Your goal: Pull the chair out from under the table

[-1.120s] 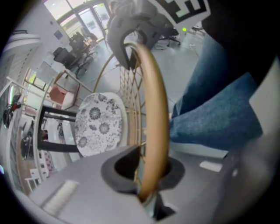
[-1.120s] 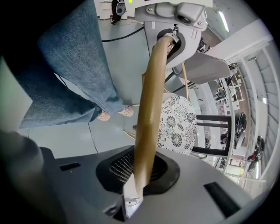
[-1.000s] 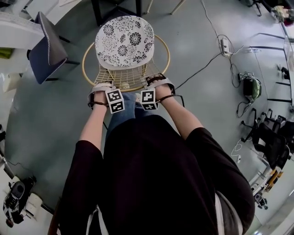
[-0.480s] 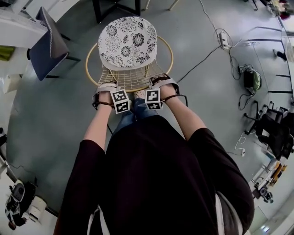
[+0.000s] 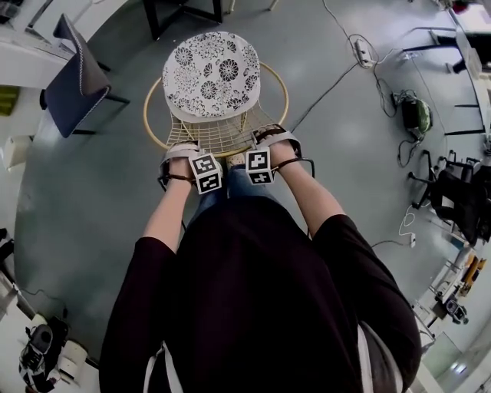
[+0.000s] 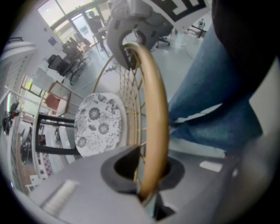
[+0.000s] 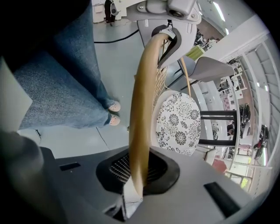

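– Now, nearest first: what did the grippers hold?

– Both were clamped on the tan hoop rim (image 6: pixel 154 109) of the round wire chair (image 5: pixel 219 115). The left gripper (image 6: pixel 146 177) pinched it at one side of the back and the right gripper (image 7: pixel 135 175) at the other. Neither grip had altered over the last second.

– And the change?

– Both grippers had shifted slightly across the head view, and the chair went with them. Its black-and-white floral seat cushion (image 5: pixel 211 73) stood on open grey floor (image 5: pixel 92 199). Less of the black table frame (image 5: pixel 184 9) beyond showed than a second earlier.

– Meaning?

– In my judgement the chair was already clear of the table, and little pulling remained.
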A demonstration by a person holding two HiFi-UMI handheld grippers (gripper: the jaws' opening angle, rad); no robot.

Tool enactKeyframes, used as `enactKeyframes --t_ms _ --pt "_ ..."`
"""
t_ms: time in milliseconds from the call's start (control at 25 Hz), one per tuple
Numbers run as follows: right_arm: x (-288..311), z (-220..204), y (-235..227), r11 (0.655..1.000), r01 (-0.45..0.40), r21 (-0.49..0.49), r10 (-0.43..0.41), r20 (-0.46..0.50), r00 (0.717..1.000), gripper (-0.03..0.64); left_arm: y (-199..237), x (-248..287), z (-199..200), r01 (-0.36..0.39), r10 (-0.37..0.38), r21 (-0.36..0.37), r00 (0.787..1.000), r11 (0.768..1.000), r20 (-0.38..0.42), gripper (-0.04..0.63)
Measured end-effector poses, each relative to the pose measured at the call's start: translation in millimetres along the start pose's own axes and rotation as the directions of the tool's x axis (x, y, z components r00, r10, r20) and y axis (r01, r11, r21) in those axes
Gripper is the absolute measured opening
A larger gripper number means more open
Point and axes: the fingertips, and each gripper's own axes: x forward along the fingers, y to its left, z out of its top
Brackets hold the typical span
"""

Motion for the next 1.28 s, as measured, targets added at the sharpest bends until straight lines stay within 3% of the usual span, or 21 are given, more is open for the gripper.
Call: enactKeyframes --t_ms 280,800,960,1120,1280 --pt "43.5 2.8 -3.4 1.0 -0.017 -0.002 0.017 0.003 1.0 0.038 9.3 45.7 -6.1 0.029 -0.029 0.002 0.999 1.0 0.017 0.037" --pt "38.9 5.9 3.5 1.0 -0.009 -0.025 0.009 0.021 1.0 0.038 -1.6 41.3 -3.7 0.053 -0.052 -0.028 0.998 0.998 0.038 0.049" --pt "32.1 4.4 0.0 0.996 -0.019 0.086 0.012 0.077 0.997 0.04 -0.5 30.4 5.0 0.089 -0.071 -0.135 0.989 0.987 0.129 0.171" --pt "14.2 0.4 -5.8 0.976 -0.041 0.213 0.01 0.146 0.989 0.097 6.9 1.6 10.3 0.1 -0.038 -0.244 0.968 0.965 0.247 0.175" --pt "-6.2 -9.0 -3.9 0.946 -0.088 0.311 0.021 0.212 0.977 0.102 6.8 -26.1 5.0 0.115 -0.026 -0.294 0.956 0.949 0.291 0.139"
